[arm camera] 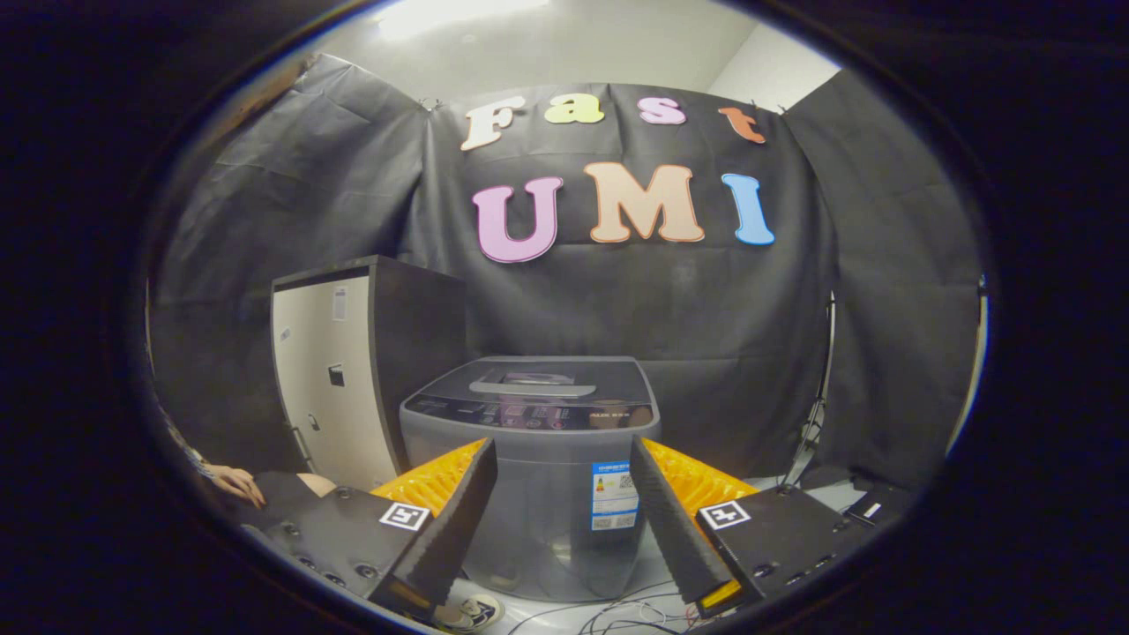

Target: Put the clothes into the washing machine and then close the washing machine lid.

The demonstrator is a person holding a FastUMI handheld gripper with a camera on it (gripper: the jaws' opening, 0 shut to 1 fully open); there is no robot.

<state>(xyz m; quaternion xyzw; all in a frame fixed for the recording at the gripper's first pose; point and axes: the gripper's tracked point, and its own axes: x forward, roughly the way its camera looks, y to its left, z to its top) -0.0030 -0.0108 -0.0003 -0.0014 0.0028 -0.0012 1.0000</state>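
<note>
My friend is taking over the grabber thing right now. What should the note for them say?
Tongs: open, nothing between them, held up in front of the washing machine, not touching it.
Washing machine: straight ahead, beyond the fingers, beside a tall cabinet. Its lid lies flat and shut.
Clothes: I cannot pick any out from here. A person's hand rests low beside the cabinet, on something dark that I cannot identify.
Done: nothing that I can confirm; what is inside the drum is hidden.
Left: find the clothes, open the lid, put them in, close the lid.

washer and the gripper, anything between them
Nothing: in the gripper view the open gripper has bare space up to the washer, whose lid is down.
</note>
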